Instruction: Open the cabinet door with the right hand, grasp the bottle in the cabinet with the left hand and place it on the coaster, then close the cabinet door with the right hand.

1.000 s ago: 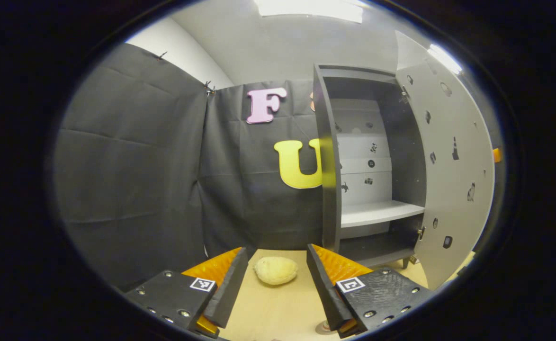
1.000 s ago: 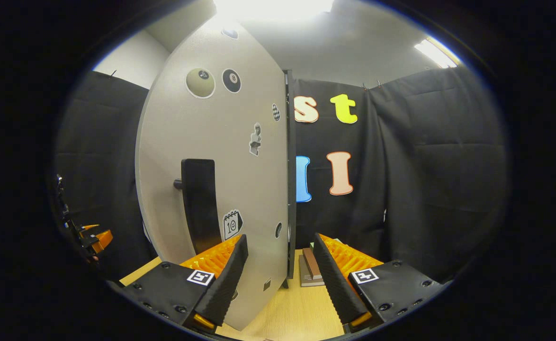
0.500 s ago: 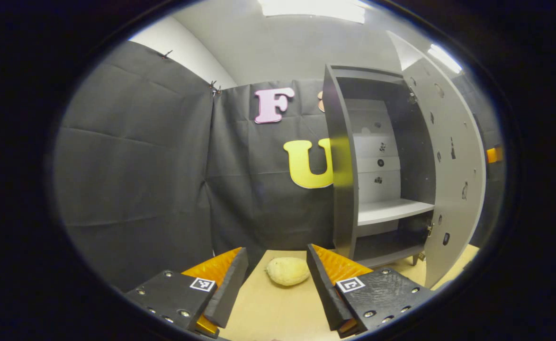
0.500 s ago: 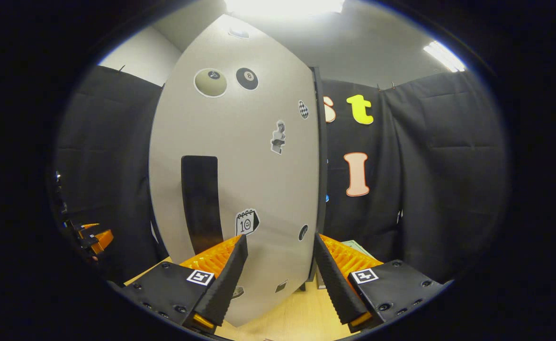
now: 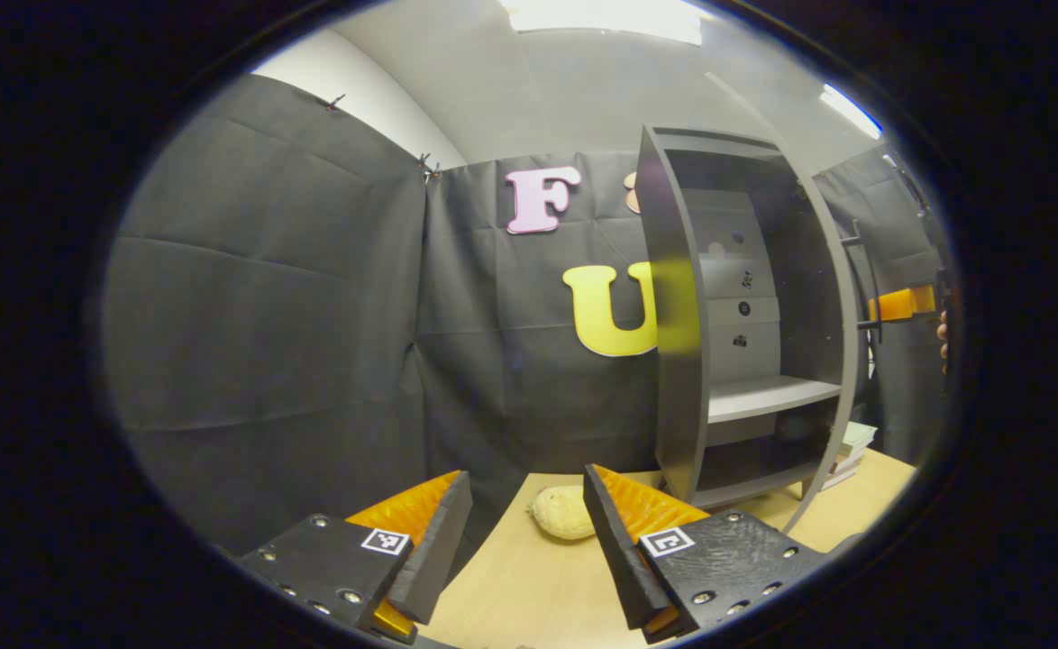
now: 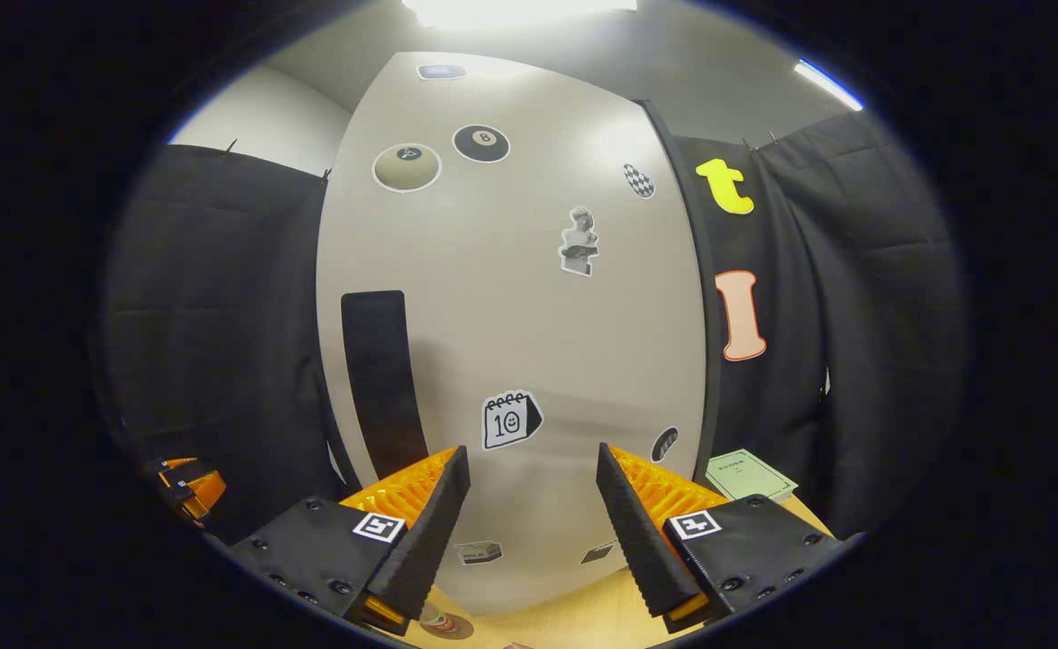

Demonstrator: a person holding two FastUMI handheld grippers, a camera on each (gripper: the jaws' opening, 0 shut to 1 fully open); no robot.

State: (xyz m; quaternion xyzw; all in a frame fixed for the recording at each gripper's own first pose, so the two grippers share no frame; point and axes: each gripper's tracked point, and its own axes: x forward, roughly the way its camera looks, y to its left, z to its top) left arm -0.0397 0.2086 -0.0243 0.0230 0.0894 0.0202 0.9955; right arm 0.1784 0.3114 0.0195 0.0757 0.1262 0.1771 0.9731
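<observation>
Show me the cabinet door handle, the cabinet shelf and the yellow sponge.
cabinet door handle (image 6: pixel 383 379): right gripper view, middle of the dark bar.
cabinet shelf (image 5: pixel 768 395): left gripper view, its top surface.
yellow sponge (image 5: pixel 560 512): left gripper view, its visible top.

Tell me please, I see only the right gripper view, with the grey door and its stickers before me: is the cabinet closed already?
Observer: No. In the left gripper view the door stands edge-on, away from the cabinet, whose inside is open to see.
Operator: Is a bottle inside?
Observer: None that I can see; the shelf is bare, though the bottom compartment is dark.
Operator: And the left gripper?
Observer: The left gripper is open and holds nothing; a yellowish lump lies on the table beyond it.
</observation>
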